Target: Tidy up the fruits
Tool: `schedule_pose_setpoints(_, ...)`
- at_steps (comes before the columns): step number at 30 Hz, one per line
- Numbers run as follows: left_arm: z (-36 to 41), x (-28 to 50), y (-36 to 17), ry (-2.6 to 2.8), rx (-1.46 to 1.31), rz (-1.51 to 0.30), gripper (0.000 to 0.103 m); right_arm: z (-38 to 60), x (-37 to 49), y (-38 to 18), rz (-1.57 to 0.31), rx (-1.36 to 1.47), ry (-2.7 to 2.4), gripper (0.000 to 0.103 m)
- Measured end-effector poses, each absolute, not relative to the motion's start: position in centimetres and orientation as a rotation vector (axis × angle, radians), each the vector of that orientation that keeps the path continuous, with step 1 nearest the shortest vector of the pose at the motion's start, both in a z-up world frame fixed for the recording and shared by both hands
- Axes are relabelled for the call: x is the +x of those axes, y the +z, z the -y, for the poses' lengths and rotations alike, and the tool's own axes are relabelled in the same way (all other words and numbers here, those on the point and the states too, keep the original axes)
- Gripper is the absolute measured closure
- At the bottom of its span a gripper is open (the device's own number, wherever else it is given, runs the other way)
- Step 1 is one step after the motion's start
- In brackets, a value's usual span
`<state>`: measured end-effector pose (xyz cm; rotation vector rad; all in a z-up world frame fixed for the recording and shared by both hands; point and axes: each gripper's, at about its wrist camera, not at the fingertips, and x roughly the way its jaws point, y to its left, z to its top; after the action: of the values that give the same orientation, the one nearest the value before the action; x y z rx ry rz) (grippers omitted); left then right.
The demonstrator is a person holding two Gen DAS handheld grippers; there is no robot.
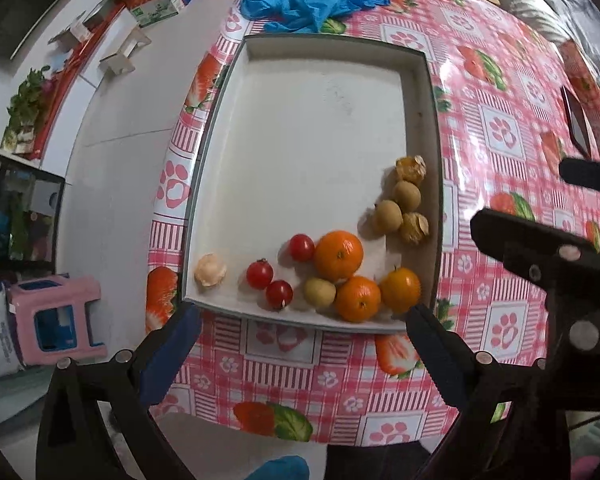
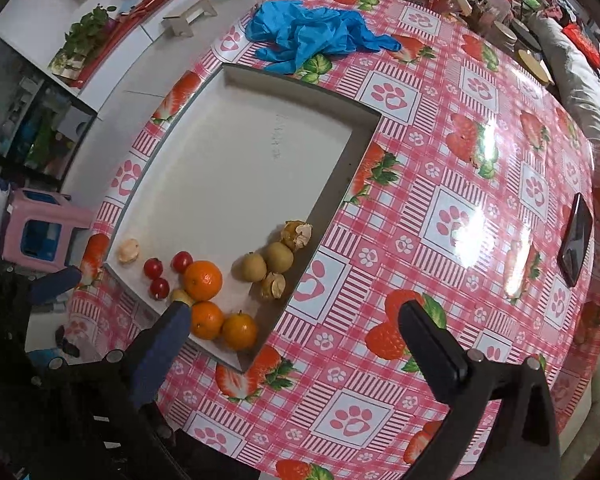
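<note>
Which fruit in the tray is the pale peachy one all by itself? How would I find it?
Look at the white tray on the pink strawberry tablecloth. Fruit crowds its near edge; go to the corner nearest the pink stool. There the pale peeled fruit sits apart, left of three red tomatoes, the only whitish one.

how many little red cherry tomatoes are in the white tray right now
3. One small round red cherry tomato sits beside the largest orange, one lies further left, one nearest the white tray's front rim. None seems hidden.
</note>
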<state>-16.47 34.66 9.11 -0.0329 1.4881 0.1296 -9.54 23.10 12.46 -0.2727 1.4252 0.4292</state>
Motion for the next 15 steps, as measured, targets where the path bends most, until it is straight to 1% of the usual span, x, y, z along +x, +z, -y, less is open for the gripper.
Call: schedule_pose_setpoints(15,-33.8,-17.7,11.3,0.12,0.009,-1.452,0.0,-22.9,-10.5,14.2,-1.392,-0.287,0.435,0.0)
